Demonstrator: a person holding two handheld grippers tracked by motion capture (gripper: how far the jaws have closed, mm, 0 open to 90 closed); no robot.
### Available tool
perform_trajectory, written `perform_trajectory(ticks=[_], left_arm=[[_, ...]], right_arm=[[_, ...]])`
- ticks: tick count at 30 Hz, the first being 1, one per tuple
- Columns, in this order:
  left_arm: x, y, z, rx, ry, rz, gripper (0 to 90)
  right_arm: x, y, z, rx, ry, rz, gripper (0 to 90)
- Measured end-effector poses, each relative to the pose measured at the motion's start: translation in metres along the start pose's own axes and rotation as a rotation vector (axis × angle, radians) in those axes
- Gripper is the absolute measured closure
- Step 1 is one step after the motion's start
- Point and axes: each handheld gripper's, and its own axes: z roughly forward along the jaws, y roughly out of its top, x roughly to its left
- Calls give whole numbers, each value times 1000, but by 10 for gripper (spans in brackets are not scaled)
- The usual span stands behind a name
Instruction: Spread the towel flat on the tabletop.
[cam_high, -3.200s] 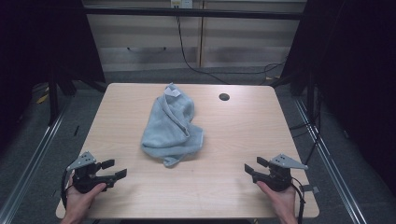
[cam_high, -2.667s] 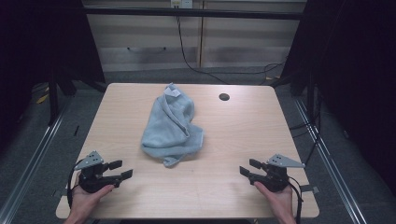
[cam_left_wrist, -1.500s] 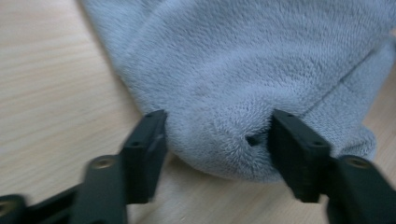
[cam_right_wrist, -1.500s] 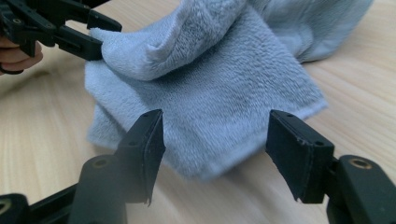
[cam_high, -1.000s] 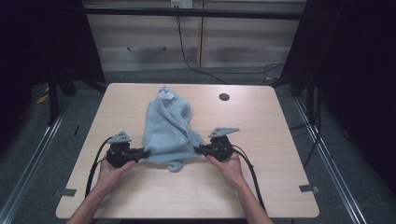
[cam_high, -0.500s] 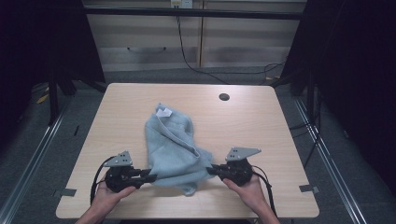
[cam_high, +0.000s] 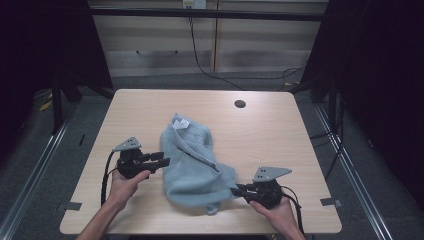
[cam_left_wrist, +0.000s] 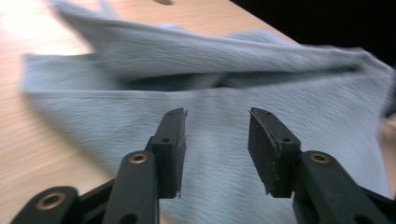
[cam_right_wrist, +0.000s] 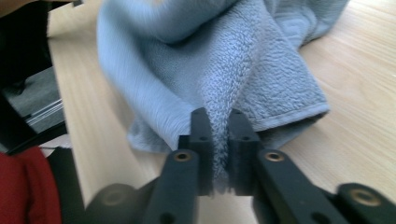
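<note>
Table hole (cam_high: 240, 104) beyond the towel (cam_high: 195, 165)

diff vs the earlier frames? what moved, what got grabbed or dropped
Both hands came in from the near corners to the blue towel, clamped its sides, and dragged it toward the near edge. The left gripper has just been opening; its fingers now stand apart over the cloth, released. The right gripper has eased open slightly, yet a fold still sits pinched between its fingers. The table stayed put.

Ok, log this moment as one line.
left gripper: open, jaws just opening | right gripper: pinching towel fold | table
</note>
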Motion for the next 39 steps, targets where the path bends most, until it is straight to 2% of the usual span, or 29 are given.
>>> perform_trajectory(ticks=[1,2,3,4,5,7,8,9,11,12,13,15,16,17,18,20,21,22,23,27,28,29,30,31,32,33,35,37,39], left_arm=[[3,-1,1,8,9,-1,555],[5,-3,3,19,19,-1,548],[7,-8,11,64,45,19,521],[7,-8,11,64,45,19,517],[7,-11,16,93,56,32,517],[6,-17,27,161,80,64,515],[6,-20,32,187,88,79,544],[5,-23,36,212,95,93,544],[2,-27,40,234,116,141,625],[0,-26,41,240,116,149,706],[0,-26,41,240,116,149,739],[-1,-28,41,249,97,150,753],[-2,-28,40,256,87,150,776],[-2,-28,39,264,77,150,776],[-3,-29,38,269,69,144,789],[-5,-32,36,269,46,138,793],[-6,-33,34,270,39,135,794],[-10,-35,31,276,23,133,795],[-10,-35,31,276,23,133,795],[-13,-39,28,279,-1,118,795],[-14,-40,28,277,-15,111,795],[-17,-41,27,284,-44,98,802],[-17,-41,27,284,-44,98,806],[-20,-42,27,289,-48,111,806],[-24,-44,26,299,-60,116,809],[-27,-46,24,306,-80,117,809],[-32,-51,17,314,-111,114,809],[-36,-54,10,326,-123,117,805],[-37,-54,4,316,-124,133,747]], right_arm=[[0,0,0,0,0,0,758],[-1,1,-1,-12,-1,6,718],[-5,7,-3,-39,-13,13,663],[-7,12,-4,-52,-24,21,623],[-7,12,-4,-52,-24,21,623],[-14,22,-3,-72,-35,22,606],[-22,31,4,-92,-47,29,584],[-22,31,4,-92,-47,29,584],[-31,40,15,-97,-52,32,571],[-40,48,29,-88,-57,38,562],[-40,48,29,-88,-57,38,562],[-48,54,46,-74,-47,50,540],[-53,56,63,-61,-27,75,505],[-53,56,63,-61,-27,75,505],[-53,55,77,-45,9,96,490],[-50,53,82,-43,26,102,492],[-43,51,87,-46,81,103,560],[-39,50,88,-46,103,95,605],[-39,50,88,-46,103,95,605],[-15,51,83,-36,150,44,770],[-8,50,81,-34,157,29,799],[5,47,79,-20,177,3,830],[5,47,79,-20,177,3,830],[11,44,78,-3,181,-16,835],[22,36,76,26,192,-36,842],[22,36,76,26,192,-36,842],[34,23,70,50,211,-43,836],[36,20,67,50,212,-42,820],[38,17,60,45,212,-40,754]])
